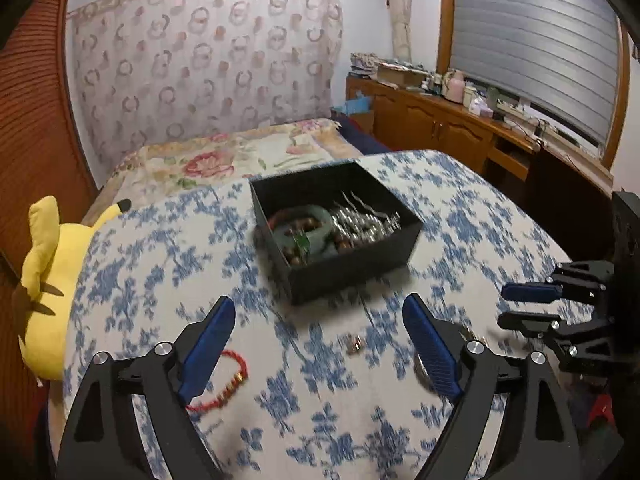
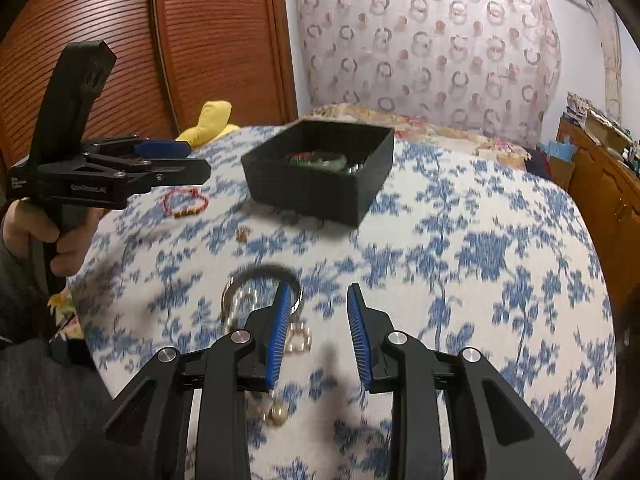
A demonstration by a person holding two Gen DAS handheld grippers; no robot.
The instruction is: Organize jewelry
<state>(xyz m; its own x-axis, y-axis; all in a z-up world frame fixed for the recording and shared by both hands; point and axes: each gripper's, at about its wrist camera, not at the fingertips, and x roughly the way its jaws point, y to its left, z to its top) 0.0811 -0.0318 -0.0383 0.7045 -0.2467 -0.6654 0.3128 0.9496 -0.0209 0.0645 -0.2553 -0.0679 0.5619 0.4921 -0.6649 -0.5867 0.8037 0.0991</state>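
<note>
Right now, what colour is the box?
Black; the box shows best in the left wrist view.

The black box [image 1: 336, 228] stood mid-table, its open top unobstructed from above. Before it the cloth [image 2: 480, 264] lay mostly bare to the right, while a red bracelet [image 1: 224, 384], a small charm [image 1: 355, 345] and a silver bangle [image 2: 260, 292] with beads dotted the nearer left.

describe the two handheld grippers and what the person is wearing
Both the left gripper and right gripper have matte black angular frames, silver round pivot screws and ribbed blue finger pads. The left one shows small pale lettering and a black pistol handle. The sleeve is dark grey.
</note>
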